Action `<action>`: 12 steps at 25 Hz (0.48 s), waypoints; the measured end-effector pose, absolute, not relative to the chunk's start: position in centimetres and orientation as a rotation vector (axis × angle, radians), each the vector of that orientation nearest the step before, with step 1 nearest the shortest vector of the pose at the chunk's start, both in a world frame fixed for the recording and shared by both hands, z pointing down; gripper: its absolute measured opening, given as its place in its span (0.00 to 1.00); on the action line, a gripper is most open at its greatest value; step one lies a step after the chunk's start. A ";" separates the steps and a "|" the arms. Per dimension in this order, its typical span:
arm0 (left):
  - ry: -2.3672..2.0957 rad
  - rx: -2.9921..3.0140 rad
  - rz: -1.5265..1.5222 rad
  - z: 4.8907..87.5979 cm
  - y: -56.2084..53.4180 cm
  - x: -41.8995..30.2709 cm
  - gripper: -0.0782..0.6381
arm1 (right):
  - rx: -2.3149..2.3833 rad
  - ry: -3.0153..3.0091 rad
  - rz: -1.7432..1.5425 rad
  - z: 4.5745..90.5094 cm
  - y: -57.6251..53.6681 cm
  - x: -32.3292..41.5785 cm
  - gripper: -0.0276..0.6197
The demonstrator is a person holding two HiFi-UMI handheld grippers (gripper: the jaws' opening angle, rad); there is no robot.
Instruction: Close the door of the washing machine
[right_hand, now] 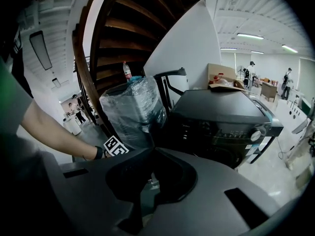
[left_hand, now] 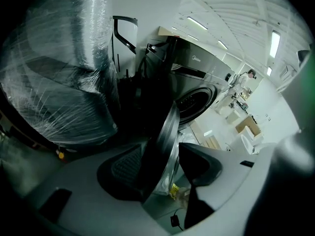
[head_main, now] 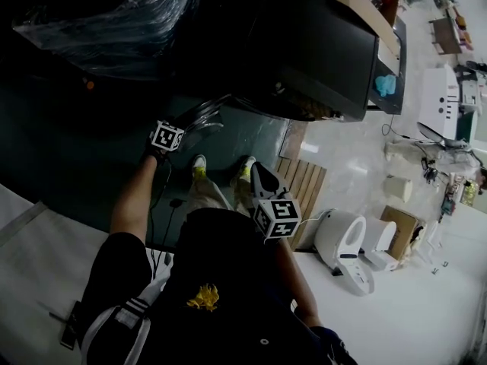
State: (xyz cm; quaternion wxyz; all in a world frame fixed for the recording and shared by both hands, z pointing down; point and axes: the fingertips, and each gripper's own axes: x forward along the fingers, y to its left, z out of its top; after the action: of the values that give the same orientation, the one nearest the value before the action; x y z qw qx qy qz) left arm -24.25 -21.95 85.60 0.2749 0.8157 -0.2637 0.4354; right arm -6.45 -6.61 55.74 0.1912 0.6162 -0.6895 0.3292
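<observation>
1. Door (left_hand: 167,132) of the washing machine (left_hand: 199,68): stands wide open and seen edge-on. Its rim lies between the fingers (left_hand: 125,168) of my left gripper (left_hand: 162,163), which are spread wide, with no pad visibly pressing on it.
2. Right gripper (right_hand: 147,181): fingers drawn together and holding nothing. It is well apart from the door and looks toward the machine's top.
3. Door, make: round, with a bright metal rim band and a darker centre. The surface is smooth and probably slippery under the pads.
4. Door, handling (my judgement): rigid and fairly heavy, and it moves only about its hinge.
   - No clench is needed. I would push on the free rim, farthest from the hinge.
   - A firm last press should seat the latch.
   - I would keep off any glass centre.
5. Machine: dark boxy cabinet with a glossy flat top, a front panel with a round knob (right_hand: 254,135), and an uncovered circular porthole (left_hand: 194,102).
6. Beside it: bulky load in crinkled clear plastic wrap (left_hand: 59,82), and a pale glossy floor (left_hand: 216,119).
</observation>
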 end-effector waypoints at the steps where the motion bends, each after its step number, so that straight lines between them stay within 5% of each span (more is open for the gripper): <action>1: -0.704 2.194 1.166 85.6 -21.5 -24.0 0.46 | 1.718 -1.947 0.926 55.8 -6.7 -6.5 0.09; 12: -0.671 2.091 1.214 85.5 -14.6 -20.4 0.45 | 1.755 -1.945 0.996 57.4 -6.8 -1.1 0.09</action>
State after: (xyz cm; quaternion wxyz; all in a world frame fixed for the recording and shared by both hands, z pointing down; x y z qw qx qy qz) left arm -20.45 -14.59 85.55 0.3109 0.7920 -0.2542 0.4598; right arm -1.06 -6.85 57.42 0.1686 0.6173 -0.6839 0.3504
